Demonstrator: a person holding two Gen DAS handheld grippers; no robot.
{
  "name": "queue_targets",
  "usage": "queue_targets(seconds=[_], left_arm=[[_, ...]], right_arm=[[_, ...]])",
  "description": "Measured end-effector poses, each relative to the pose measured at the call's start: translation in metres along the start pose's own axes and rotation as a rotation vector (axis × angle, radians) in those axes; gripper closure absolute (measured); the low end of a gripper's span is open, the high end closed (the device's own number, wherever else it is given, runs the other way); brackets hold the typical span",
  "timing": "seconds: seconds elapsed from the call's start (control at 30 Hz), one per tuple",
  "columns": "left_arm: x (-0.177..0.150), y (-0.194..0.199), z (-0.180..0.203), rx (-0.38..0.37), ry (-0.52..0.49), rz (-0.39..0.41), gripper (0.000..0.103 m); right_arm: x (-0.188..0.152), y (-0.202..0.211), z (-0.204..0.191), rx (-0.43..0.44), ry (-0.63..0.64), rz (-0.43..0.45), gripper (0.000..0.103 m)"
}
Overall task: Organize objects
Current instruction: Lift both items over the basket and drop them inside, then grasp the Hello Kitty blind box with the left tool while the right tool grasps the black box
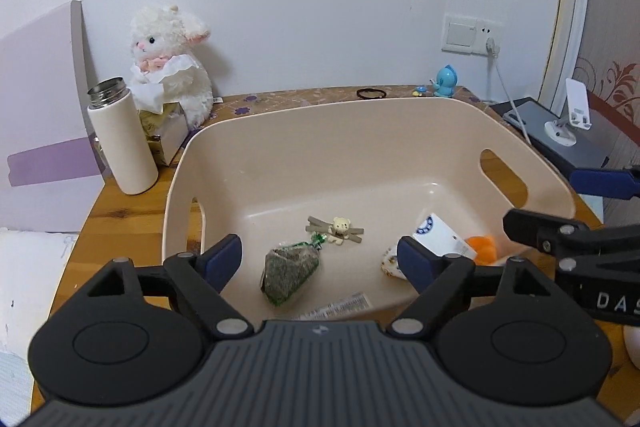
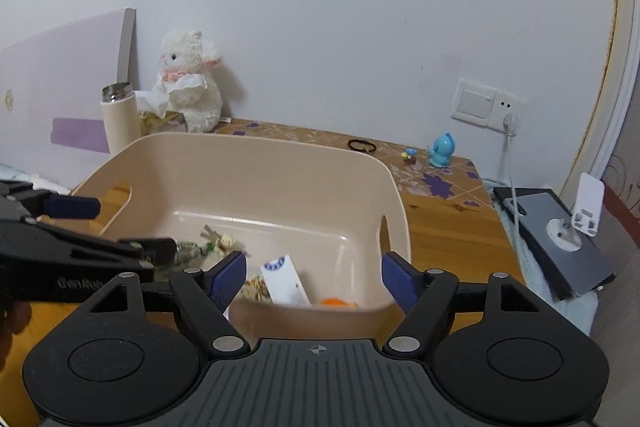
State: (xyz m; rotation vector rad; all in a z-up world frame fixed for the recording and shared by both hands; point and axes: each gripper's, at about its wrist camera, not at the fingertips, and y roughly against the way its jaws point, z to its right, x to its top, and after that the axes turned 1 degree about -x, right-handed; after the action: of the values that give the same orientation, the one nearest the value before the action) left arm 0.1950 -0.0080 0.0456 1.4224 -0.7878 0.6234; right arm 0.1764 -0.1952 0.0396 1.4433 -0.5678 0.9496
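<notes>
A beige plastic bin [image 1: 280,131] with handle cut-outs stands on the wooden table; it also shows in the right wrist view [image 2: 256,155]. Inside lie a green-grey packet [image 1: 289,277], a bear hair clip [image 1: 338,229], a white card [image 1: 440,237], an orange object [image 1: 482,249] and a patterned pouch [image 1: 392,262]. My left gripper [image 1: 320,263] is open and empty above the bin's near rim. My right gripper [image 2: 314,277] is open and empty at the bin's near right corner; it also shows at the right edge of the left wrist view [image 1: 560,205].
A white bottle [image 1: 122,139], a plush lamb [image 1: 170,67] and a tissue box [image 1: 166,135] stand at the back left. A black hair tie [image 1: 372,93], a blue figurine [image 1: 444,81] and a tiny mushroom toy [image 2: 409,155] lie behind the bin. A phone stand [image 2: 582,219] sits right.
</notes>
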Motion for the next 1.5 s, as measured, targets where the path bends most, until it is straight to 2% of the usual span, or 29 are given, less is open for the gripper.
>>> queue_targets(seconds=[0.1,0.2,0.5,0.57,0.7,1.0,1.3,1.5], left_arm=[[-0.006,0.012,0.002,-0.01,0.003,0.013,0.017],[-0.012,0.025,0.006,0.012,-0.015,0.055,0.015],[-0.034,0.045,0.017,-0.025,-0.028,0.044,0.013],[-0.039,0.045,0.021,-0.03,-0.04,0.035,0.013],[-0.05,0.032,0.028,-0.027,-0.049,-0.019,0.013],[-0.072,-0.008,0.034,-0.086,-0.002,-0.148,0.013],[-0.08,-0.036,0.036,-0.091,0.012,-0.211,0.013],[-0.085,-0.05,0.029,-0.063,0.021,-0.217,0.013]], right_arm=[[-0.008,0.01,-0.001,-0.024,0.028,-0.006,0.024],[-0.017,0.016,-0.001,-0.034,0.043,-0.018,0.023],[-0.045,0.022,0.008,-0.033,0.017,-0.073,0.022],[-0.051,0.021,0.009,-0.033,0.017,-0.086,0.018],[-0.063,0.015,0.012,-0.03,0.014,-0.121,0.017],[-0.091,-0.009,0.017,-0.022,0.013,-0.223,0.015],[-0.102,-0.031,0.018,-0.012,0.015,-0.281,0.014],[-0.101,-0.041,0.009,0.016,0.025,-0.276,0.007]])
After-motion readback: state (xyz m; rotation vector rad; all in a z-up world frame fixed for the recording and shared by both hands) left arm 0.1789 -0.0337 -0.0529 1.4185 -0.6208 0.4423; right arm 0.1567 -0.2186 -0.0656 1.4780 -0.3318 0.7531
